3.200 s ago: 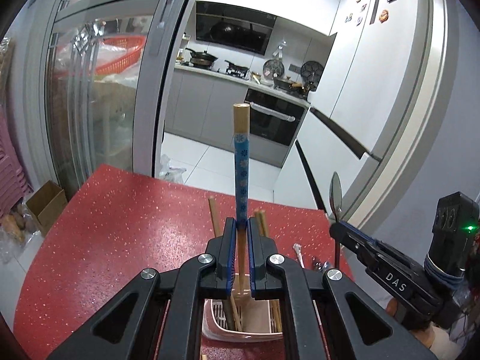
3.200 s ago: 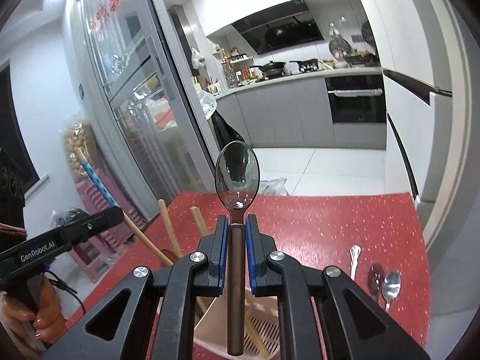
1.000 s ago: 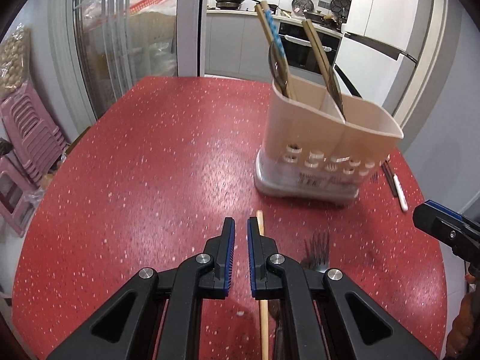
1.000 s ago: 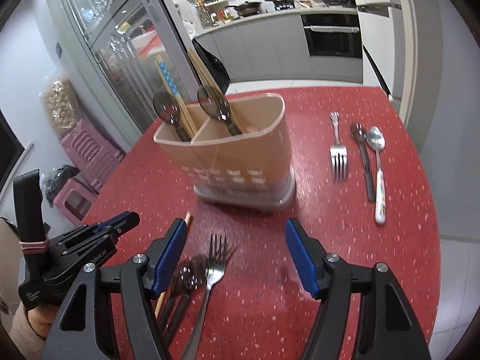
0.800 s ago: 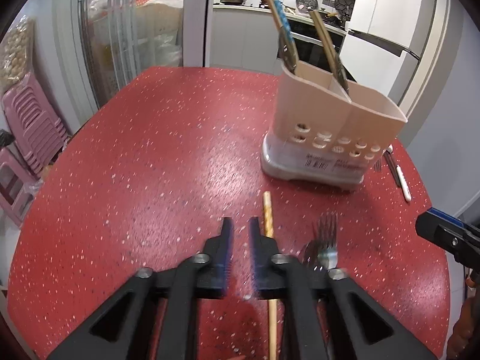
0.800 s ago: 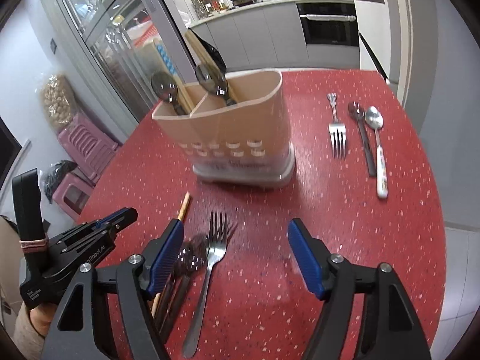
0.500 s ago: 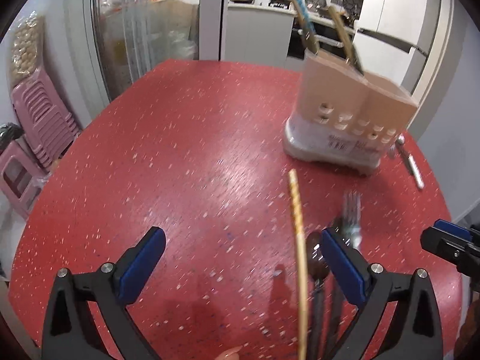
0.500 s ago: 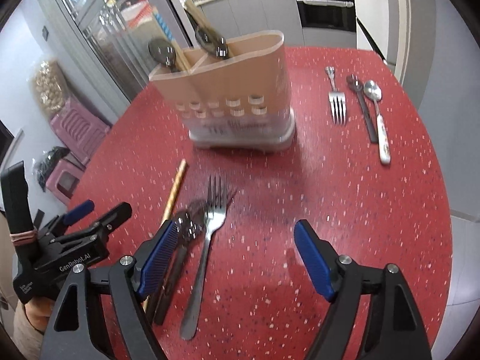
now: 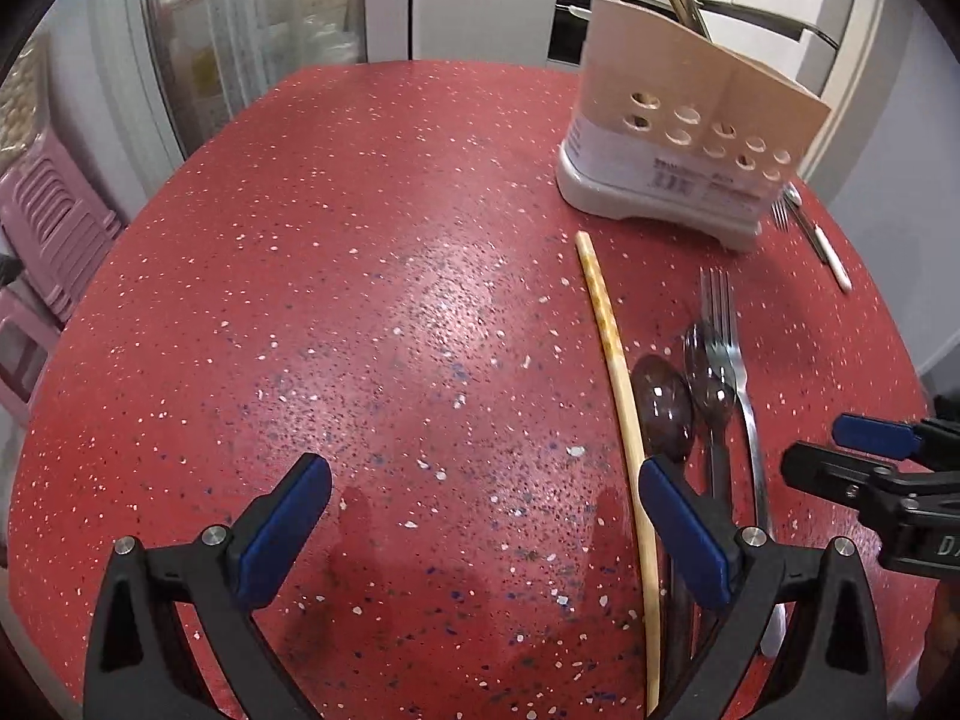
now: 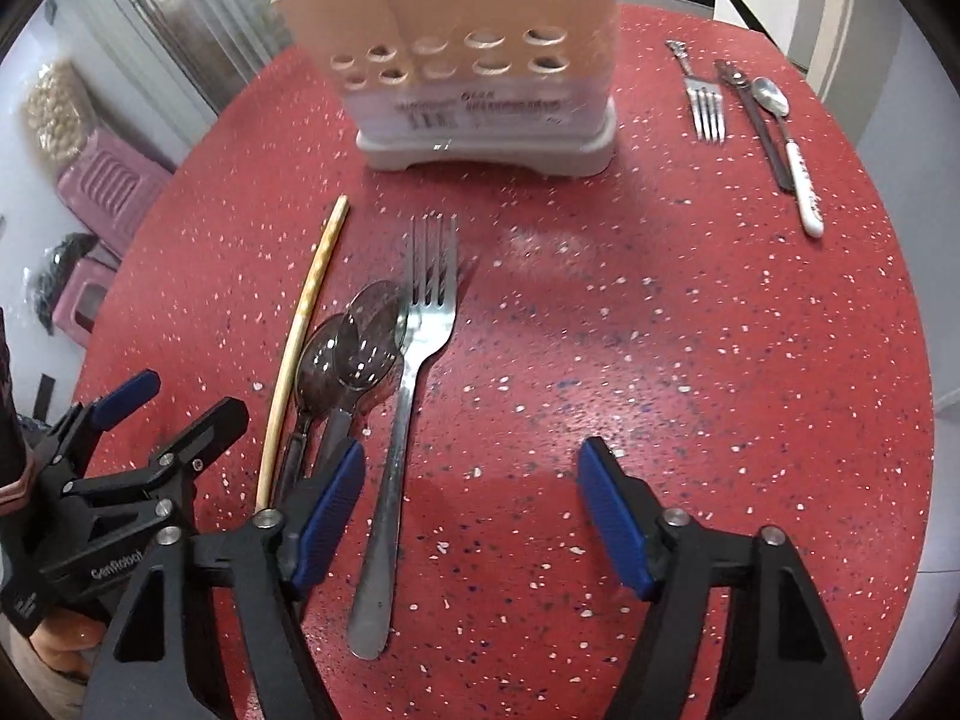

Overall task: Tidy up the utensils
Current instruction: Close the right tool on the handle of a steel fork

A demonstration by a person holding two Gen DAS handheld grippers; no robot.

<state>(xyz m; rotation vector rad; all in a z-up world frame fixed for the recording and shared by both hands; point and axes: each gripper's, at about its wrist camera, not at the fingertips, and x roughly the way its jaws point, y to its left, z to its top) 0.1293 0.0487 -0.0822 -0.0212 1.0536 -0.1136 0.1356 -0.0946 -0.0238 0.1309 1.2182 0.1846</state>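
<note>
Both claws, left claw and right claw, are now spread wide and empty, lowered nearer the desk. At twelve o'clock, spoons and chopsticks are held in the holder; a chopstick, spoons and fork are left lying at ten o'clock.

Chopstick, spoons, fork beside holder

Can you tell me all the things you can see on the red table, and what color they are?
table: 1, red speckled
utensil holder: 1, beige, far side, utensils inside
chopstick: 1, light wood, left of the spoons
dark spoons: 2, smoky see-through, overlapping, beside the near fork
near fork: 1, silver, middle
far fork: 1, silver, right of holder
dark-handled spoon: 1, beside far fork
white-handled spoon: 1, far right
left gripper: black, blue pads, open
right gripper: same, open
</note>
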